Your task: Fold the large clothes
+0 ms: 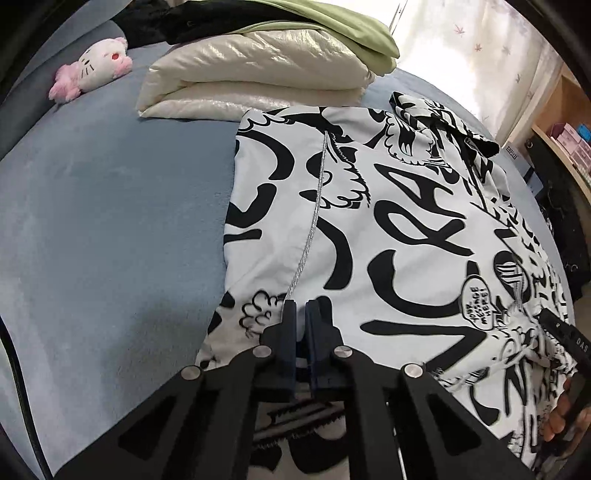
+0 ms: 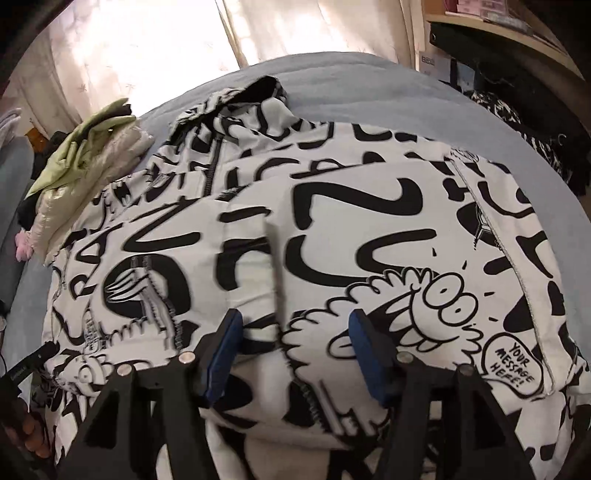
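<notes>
**Jacket fold: grip check at the near hem**

The jacket (image 1: 388, 221), white with black graffiti print, lies spread on the blue bed (image 1: 110, 221), hood (image 1: 443, 122) at the far end and hem toward the person. This layout keeps both near corners within reach of the two tools, which suits a lengthwise or bottom-up fold.

The left gripper (image 1: 300, 306) is closed. Its jaws stand nearly together at the near left part of the jacket, beside the silver seam (image 1: 317, 192). Judged from this position, it pinches the fabric edge for lifting, but the contact point sits under the fingers, so a held layer cannot be confirmed.

The right gripper (image 2: 293, 321) stands open above the near middle of the jacket, its blue pads (image 2: 360, 347) well apart with a raised fabric ridge (image 2: 275, 258) between them. The pads do not press the cloth. The spread suggests it is set to take that ridge or fold line.

A folded cream quilt (image 1: 255, 81) with a green cloth (image 1: 332, 26) on top rests just beyond the jacket; a pink-and-white plush (image 1: 92, 68) lies farther left. Both are clear of the working area.

Limits of view:
- The hem itself is hidden beneath both tool frames
- The sleeves cannot be traced among the print
- The ridge between the right pads is motion-blurred
- Only fingertips of each hand show at the frame edges
</notes>
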The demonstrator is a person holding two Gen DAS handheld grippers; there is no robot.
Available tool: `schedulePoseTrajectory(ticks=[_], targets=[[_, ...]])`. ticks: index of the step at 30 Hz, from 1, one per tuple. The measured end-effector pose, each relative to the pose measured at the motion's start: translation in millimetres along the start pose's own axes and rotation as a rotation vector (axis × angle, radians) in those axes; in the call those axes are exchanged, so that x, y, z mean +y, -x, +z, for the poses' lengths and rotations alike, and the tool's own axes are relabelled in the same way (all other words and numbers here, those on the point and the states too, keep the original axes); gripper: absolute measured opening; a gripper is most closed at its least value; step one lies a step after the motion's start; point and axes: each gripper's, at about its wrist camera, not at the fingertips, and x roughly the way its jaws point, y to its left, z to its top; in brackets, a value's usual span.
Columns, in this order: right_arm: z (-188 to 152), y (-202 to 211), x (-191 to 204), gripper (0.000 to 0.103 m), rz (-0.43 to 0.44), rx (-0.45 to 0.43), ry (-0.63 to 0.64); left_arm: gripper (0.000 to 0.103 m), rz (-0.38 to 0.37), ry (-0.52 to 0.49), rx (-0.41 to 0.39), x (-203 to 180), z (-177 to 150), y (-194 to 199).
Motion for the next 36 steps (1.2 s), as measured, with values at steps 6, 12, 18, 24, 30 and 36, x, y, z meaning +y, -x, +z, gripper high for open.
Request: schedulePoseTrajectory(ticks=[6, 12, 18, 24, 30, 36], targets=[[-6, 36, 18, 0.059, 0.06, -0.048, 0.018, 0.011, -0.009, 0.052, -0.047, 7, 8, 52], [-18, 72, 28, 0.059, 0.089, -0.072, 0.042, 0.014, -0.002, 0.111, -0.105, 31, 7, 112], [-44, 103, 34, 0.06, 0.134, -0.067, 0.05, 0.018, 0.0, 0.066, -0.065, 28, -28, 136], [-77, 129, 31, 0.06, 0.135, -0.06, 0.061, 0.019, -0.035, 0.041, 0.023, 22, -88, 142], [-110, 156, 14, 0.061, 0.137, -0.06, 0.039, 0.035, -0.012, 0.025, 0.032, 20, -127, 154], [-136, 178, -5, 0.061, 0.113, -0.066, 0.023, 0.037, -0.007, 0.006, 0.021, 17, -149, 166]])
